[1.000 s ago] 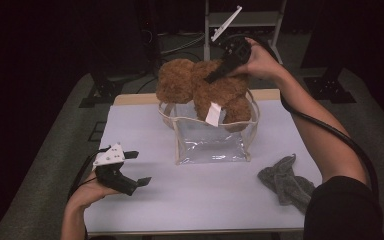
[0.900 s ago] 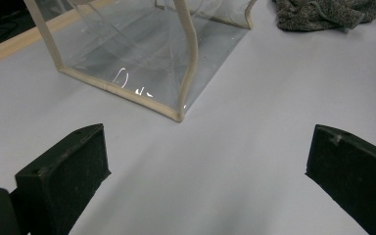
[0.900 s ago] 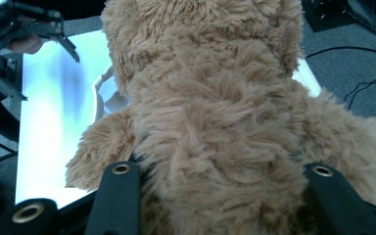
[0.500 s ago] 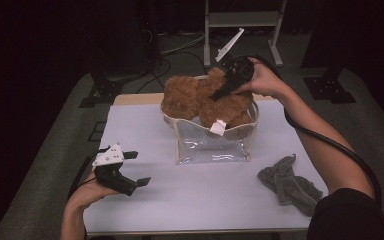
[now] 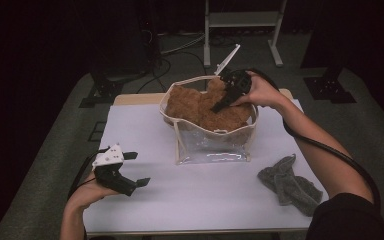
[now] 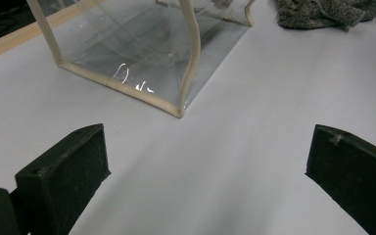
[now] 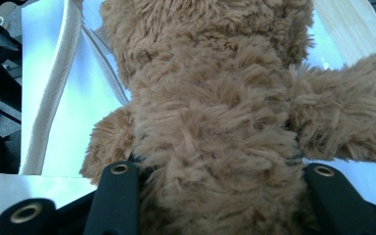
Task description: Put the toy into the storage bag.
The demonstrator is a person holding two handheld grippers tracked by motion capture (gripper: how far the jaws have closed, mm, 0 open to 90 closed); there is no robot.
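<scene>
between the right hand-held gripper's jaws sits the teddy bear, gripped.

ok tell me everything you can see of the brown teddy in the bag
The teddy is a shaggy, golden-brown plush toy with stubby limbs sticking out sideways. It sits in the open top of the clear plastic bag with cream trim, its fur bulging above the rim, at the table's far middle. The right tool grips its body, one black jaw pressed into the fur on each side. Its face cannot be made out.
</scene>
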